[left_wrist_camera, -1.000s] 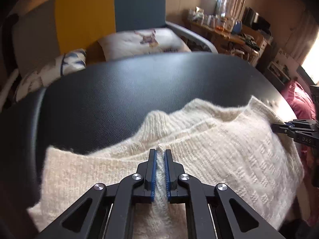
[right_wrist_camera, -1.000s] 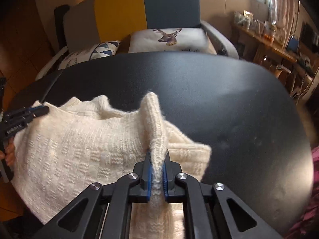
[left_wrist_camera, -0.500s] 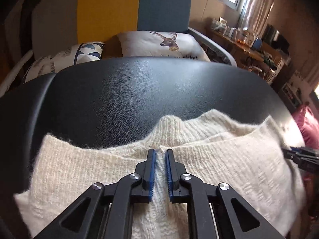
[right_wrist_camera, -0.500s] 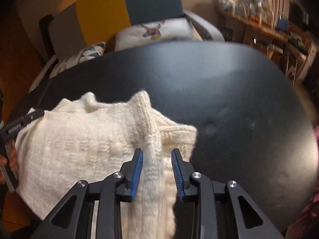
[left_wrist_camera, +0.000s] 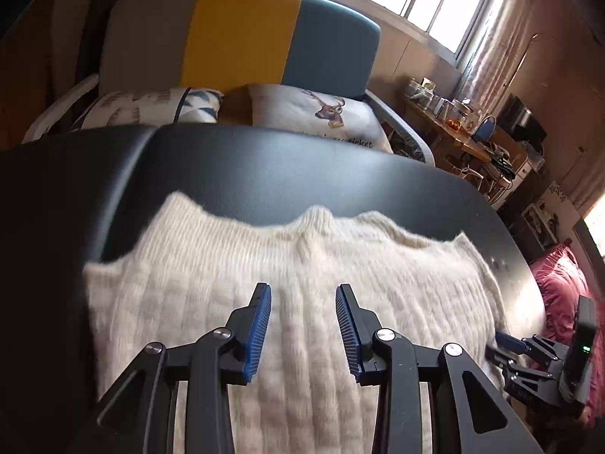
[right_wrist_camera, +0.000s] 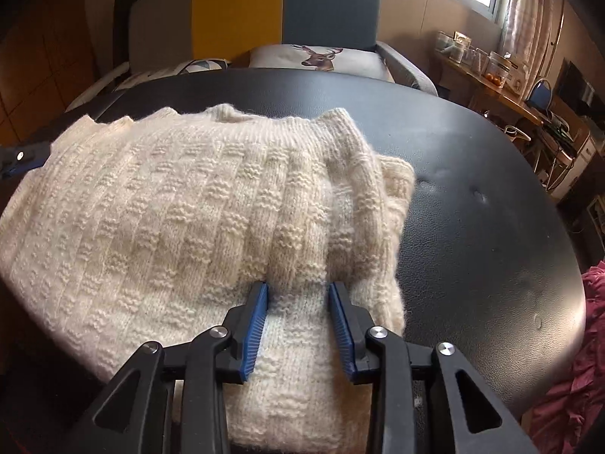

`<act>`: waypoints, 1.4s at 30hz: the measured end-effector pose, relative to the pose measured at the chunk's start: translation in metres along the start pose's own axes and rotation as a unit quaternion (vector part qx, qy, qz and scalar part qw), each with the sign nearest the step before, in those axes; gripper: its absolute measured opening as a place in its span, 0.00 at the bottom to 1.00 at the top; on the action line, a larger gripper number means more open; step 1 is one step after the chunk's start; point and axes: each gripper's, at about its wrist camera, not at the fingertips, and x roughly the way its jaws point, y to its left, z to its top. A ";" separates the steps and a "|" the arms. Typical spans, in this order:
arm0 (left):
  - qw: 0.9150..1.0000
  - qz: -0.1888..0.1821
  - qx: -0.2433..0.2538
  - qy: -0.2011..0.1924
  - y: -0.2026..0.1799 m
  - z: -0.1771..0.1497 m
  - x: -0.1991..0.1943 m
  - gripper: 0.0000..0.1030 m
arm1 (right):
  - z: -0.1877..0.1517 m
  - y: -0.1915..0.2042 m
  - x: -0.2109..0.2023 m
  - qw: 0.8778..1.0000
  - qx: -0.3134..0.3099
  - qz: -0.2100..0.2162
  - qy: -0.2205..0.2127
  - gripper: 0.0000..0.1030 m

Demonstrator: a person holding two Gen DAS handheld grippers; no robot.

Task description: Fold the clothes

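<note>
Sweater: a cream knitted sweater (right_wrist_camera: 181,204) lies folded on the black padded table (right_wrist_camera: 472,196), towards its near left part in the right wrist view, with bare black surface beyond it and to its right
Sweater edge: the far edge is wavy with small raised peaks (left_wrist_camera: 317,215); on the right side a lower layer sticks out from under the top layer (right_wrist_camera: 397,178)
Left gripper: the left gripper (left_wrist_camera: 303,325) is over the middle of the sweater, its jaws opening, blue pads apart, knit showing in the gap but not pinched
Right gripper: the right gripper (right_wrist_camera: 298,321) is at the near right part of the sweater, its jaws opening, a soft ridge of knit between the pads, which stand just beside it without squeezing it
Other views: the right gripper also shows at the lower right edge of the left wrist view (left_wrist_camera: 529,355); a tip of the left gripper at the left edge of the right wrist view (right_wrist_camera: 19,160)
Background: a grey, yellow and blue sofa (left_wrist_camera: 242,34) with a deer cushion (left_wrist_camera: 321,113) stands behind the table
</note>
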 end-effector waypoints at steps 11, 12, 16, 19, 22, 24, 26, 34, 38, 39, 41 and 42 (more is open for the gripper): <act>0.999 0.021 -0.042 0.004 0.039 -0.064 -0.039 0.38 | -0.016 -0.053 -0.063 0.986 0.076 0.149 -0.022 0.34; 0.999 0.025 -0.044 0.003 0.042 -0.068 -0.042 0.38 | -0.019 -0.050 -0.064 0.984 0.071 0.163 -0.018 0.34; 0.998 0.038 -0.050 -0.005 0.051 -0.080 -0.055 0.39 | -0.036 -0.034 -0.044 0.983 0.055 0.176 0.020 0.34; 0.998 0.043 -0.053 -0.009 0.055 -0.088 -0.063 0.39 | -0.047 -0.042 -0.028 0.981 0.086 0.171 0.029 0.34; 0.997 0.044 -0.064 -0.006 0.064 -0.095 -0.068 0.40 | -0.048 -0.051 -0.037 0.975 0.105 0.196 0.015 0.34; 0.997 0.033 -0.071 -0.007 0.072 -0.098 -0.076 0.40 | -0.045 -0.055 -0.045 0.975 0.102 0.198 0.008 0.34; 0.997 0.017 -0.077 -0.006 0.082 -0.102 -0.084 0.41 | -0.042 -0.055 -0.053 0.976 0.098 0.194 0.000 0.34; 0.997 -0.002 -0.073 -0.002 0.124 -0.111 -0.110 0.45 | -0.018 0.024 -0.051 0.967 0.028 0.252 0.001 0.34; 0.997 -0.058 -0.033 0.027 0.124 -0.116 -0.102 0.47 | -0.009 0.061 -0.038 0.964 0.004 0.265 0.023 0.34; 0.997 -0.071 -0.025 0.032 0.123 -0.116 -0.098 0.47 | -0.008 0.066 -0.036 0.964 0.001 0.264 0.028 0.34; 0.995 -0.097 -0.009 0.037 0.119 -0.115 -0.092 0.47 | -0.007 0.074 -0.032 0.965 -0.002 0.260 0.037 0.34; 0.994 -0.105 -0.003 0.038 0.118 -0.113 -0.089 0.47 | -0.007 0.076 -0.030 0.966 -0.001 0.256 0.041 0.34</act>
